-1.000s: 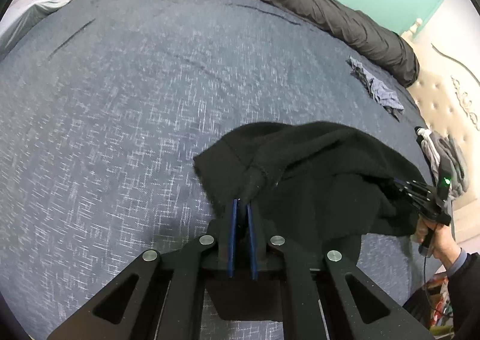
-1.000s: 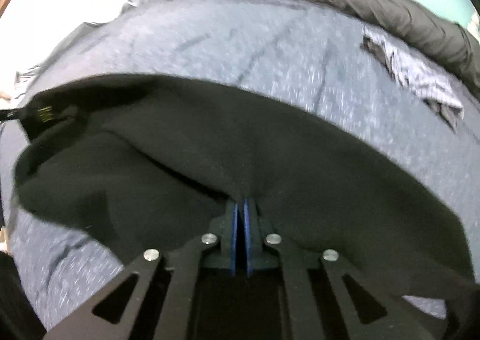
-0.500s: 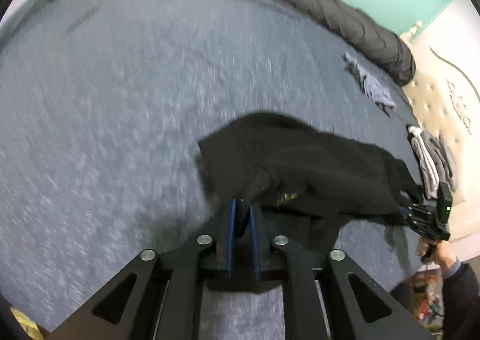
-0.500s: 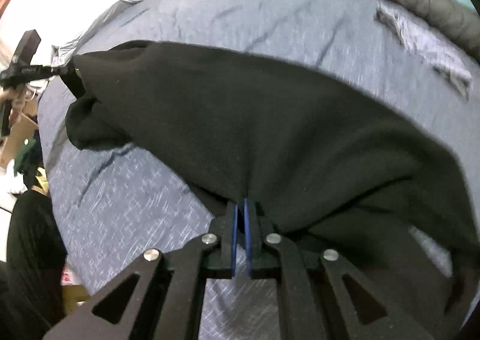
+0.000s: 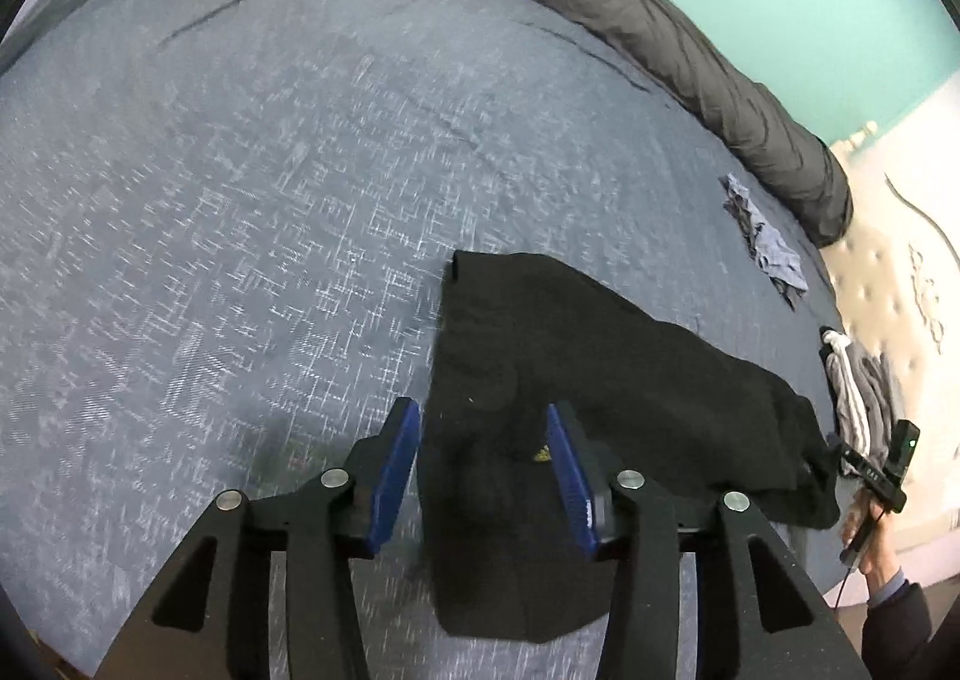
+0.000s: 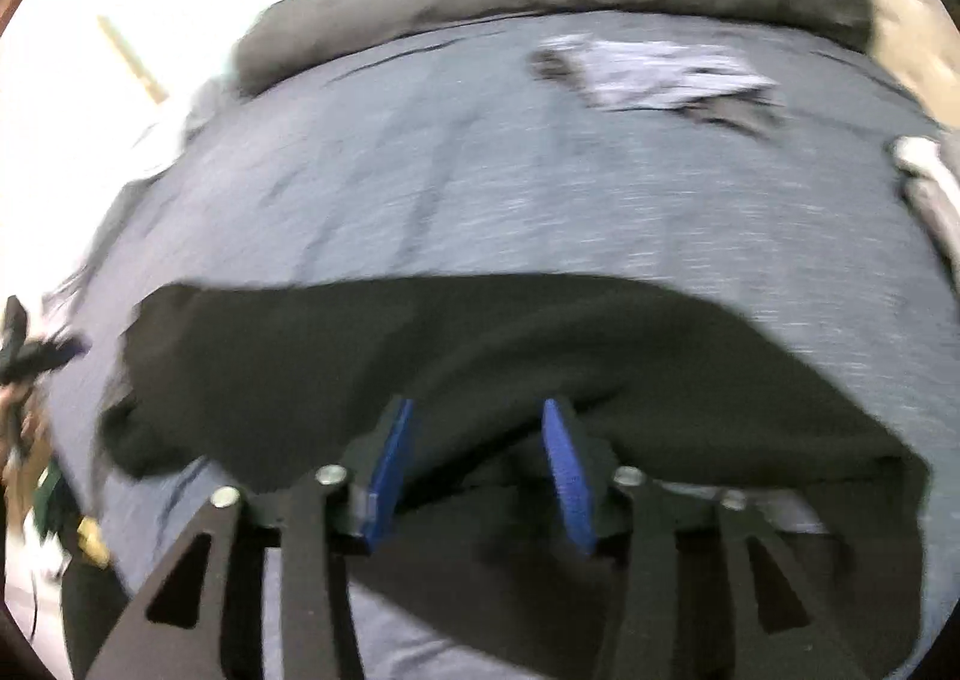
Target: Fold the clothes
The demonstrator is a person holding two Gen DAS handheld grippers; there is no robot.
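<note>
On the blue-grey bedspread (image 5: 252, 212) lies the black garment (image 5: 600, 356), spread flat near the bed's front edge; the left gripper (image 5: 483, 440) and the right gripper (image 6: 477, 440) both have their jaws opening, cloth lying loose between the 2 blue pads, unpressed.

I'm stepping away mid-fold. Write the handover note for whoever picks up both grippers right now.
Left gripper: jaws opening, black garment lies between the pads, not pinched.
Right gripper: jaws opening too, over the garment's other end; nothing gripped.
Garment: spread on the blue bedspread near its front edge, rumpled at both ends.
Elsewhere: a small crumpled blue-grey cloth near the dark rolled duvet; a grey striped pile at the bed's right edge.
Done: garment laid down and let go.
Left: smooth it, fold it, then the others.
</note>
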